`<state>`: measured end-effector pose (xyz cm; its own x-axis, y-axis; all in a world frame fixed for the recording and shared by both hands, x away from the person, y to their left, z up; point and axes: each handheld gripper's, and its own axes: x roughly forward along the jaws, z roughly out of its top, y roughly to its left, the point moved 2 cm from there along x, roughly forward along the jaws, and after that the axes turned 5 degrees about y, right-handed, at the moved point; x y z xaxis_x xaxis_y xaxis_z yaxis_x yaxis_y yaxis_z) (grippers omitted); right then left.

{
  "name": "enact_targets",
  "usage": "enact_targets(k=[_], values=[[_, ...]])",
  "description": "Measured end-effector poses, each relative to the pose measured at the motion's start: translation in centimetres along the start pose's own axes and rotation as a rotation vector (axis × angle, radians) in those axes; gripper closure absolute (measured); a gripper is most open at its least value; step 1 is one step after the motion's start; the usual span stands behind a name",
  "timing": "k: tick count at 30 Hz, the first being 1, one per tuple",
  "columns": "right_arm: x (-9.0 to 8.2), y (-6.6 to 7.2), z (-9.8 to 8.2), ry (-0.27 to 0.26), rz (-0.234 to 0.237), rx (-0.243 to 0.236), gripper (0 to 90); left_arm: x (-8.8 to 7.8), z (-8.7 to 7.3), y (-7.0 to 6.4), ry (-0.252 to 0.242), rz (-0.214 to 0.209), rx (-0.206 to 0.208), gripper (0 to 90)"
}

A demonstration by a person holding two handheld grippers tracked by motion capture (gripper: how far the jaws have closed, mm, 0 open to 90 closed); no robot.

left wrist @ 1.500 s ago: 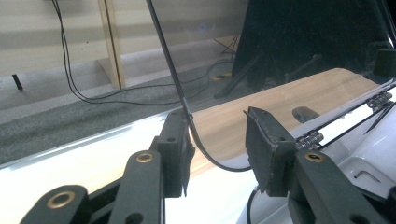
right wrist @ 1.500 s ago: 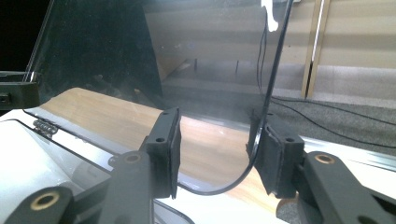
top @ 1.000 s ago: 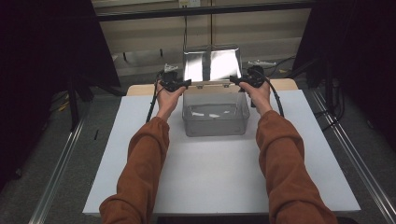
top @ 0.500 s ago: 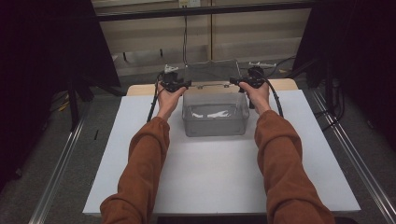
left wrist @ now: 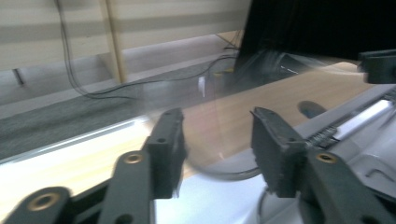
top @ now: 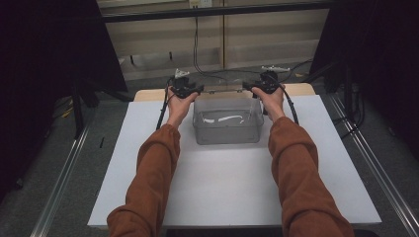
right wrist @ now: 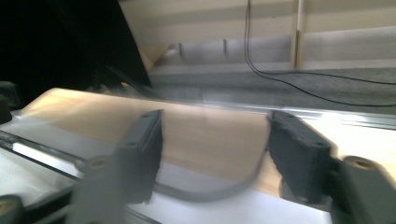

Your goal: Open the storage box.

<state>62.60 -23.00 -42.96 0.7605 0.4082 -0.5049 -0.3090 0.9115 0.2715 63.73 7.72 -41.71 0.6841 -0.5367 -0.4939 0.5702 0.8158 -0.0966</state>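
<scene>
Lid is clear plastic, held up edge-on between your two grippers, directly above the back rim of the clear bin; left gripper grasps the lid's left end, its curved corner sits between the jaws in the left gripper view; right gripper grasps the right end, the lid's rounded edge spans its jaws in the right gripper view; bin stands on the white table, just below and inboard of both grippers; both gripper views are blurred.
</scene>
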Motion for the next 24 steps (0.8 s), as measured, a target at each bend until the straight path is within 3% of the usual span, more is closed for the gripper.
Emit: enact_targets(k=[1,2,5,17,21,24], values=[[0.0,0.1,0.1,-0.016,0.021,0.015,41.1,0.0,-0.1,0.1,0.006,0.012,-0.024,50.7],[0.0,0.1,0.1,-0.027,-0.001,0.006,38.5,0.2,-0.2,0.3,0.013,0.005,-0.037,43.3],[-0.2,-0.1,0.1,-0.041,-0.025,0.015,34.6,0.1,-0.4,0.6,0.015,0.014,-0.058,39.0],[-0.9,0.4,0.1,-0.078,-0.026,-0.047,28.5,-0.7,-0.4,1.1,0.01,0.018,-0.041,26.6],[-1.0,0.7,0.1,-0.078,-0.021,-0.053,20.5,-1.2,-0.3,0.9,0.024,0.003,-0.016,21.7],[-1.3,0.8,0.3,-0.081,-0.025,-0.058,16.7,-1.7,0.1,0.7,-0.002,0.001,-0.019,19.1]])
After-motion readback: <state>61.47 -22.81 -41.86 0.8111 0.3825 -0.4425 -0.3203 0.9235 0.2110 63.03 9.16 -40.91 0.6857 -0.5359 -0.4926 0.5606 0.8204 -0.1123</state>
